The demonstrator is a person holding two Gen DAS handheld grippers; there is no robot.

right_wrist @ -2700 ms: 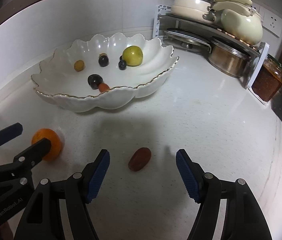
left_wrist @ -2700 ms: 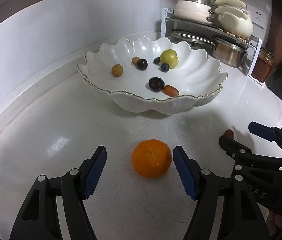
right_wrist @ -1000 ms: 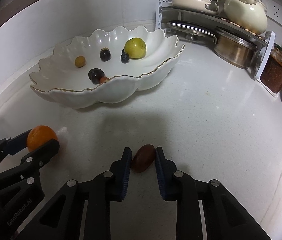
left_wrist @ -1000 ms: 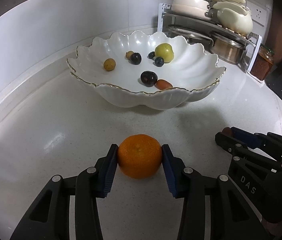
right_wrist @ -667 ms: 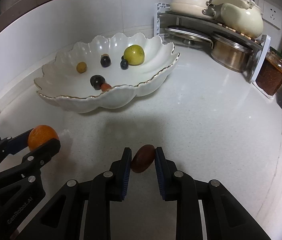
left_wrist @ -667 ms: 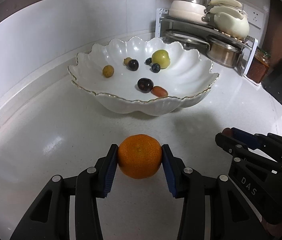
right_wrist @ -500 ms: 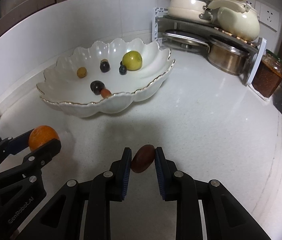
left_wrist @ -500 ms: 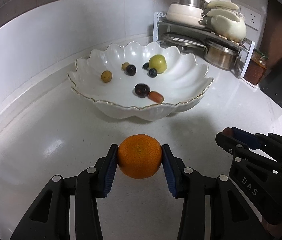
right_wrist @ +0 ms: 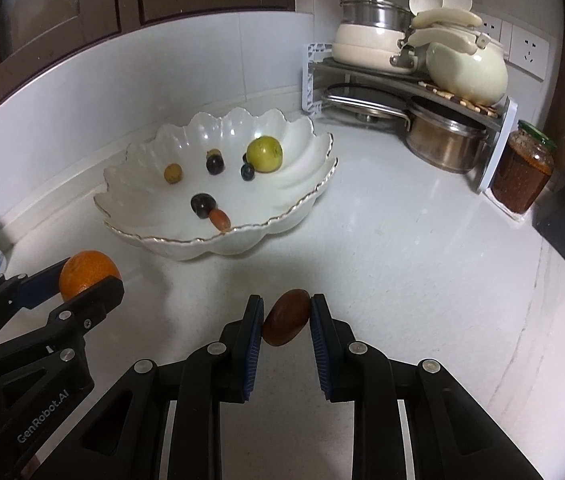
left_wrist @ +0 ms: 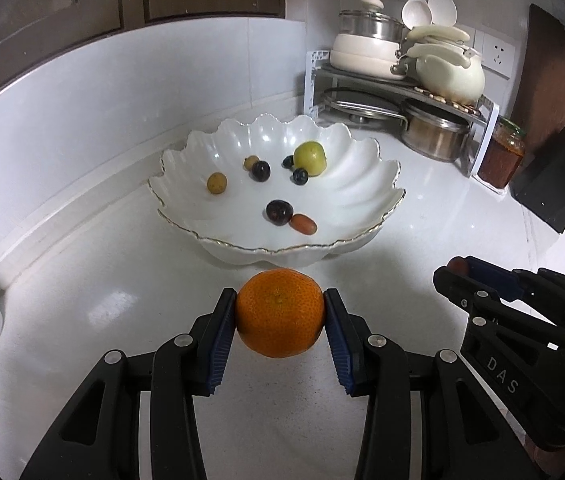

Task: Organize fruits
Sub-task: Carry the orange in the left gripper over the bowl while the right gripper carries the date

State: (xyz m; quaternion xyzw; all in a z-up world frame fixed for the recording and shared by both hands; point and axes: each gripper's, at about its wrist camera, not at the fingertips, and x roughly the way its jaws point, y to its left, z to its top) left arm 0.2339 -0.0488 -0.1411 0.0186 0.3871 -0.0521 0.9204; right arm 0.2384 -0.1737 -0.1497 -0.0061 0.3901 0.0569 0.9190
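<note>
Fruit in both grippers, clear of the speckled white stone tabletop [left_wrist: 82,280]. Left gripper [left_wrist: 280,314]: ribbed blue pads on black plastic jaws pinching a round, dimpled orange mandarin [left_wrist: 279,312] at its sides, just in front of the scalloped white porcelain bowl with a thin gold rim [left_wrist: 362,196]. Right gripper [right_wrist: 286,318]: same ribbed blue pads, jaws nearly together, pinching a smooth, oval, reddish-brown date-like fruit [right_wrist: 286,317], tilted between the pads, also in front of the bowl and to the right of the mandarin.

Inside the glossy fluted bowl, lying loose and mostly apart: a round yellow-green apple-like fruit [left_wrist: 310,158] toward the far side; two small dark blue berries [left_wrist: 299,176] just beside it; a dark purple round grape [left_wrist: 261,170] touching a small tan fruit [left_wrist: 251,162] behind it; a small matte yellow-brown round fruit [left_wrist: 217,183] off to the left; near the front rim a dark glossy plum-coloured grape [left_wrist: 279,211] with a small oblong orange-red tomato-like fruit [left_wrist: 303,224] just beside it.

Behind the bowl to the right: a grey two-tier corner rack [left_wrist: 362,76] carrying cream enamel pots and a steel pot; a glass jar of red-brown paste with a green lid [left_wrist: 500,158] beside the rack.
</note>
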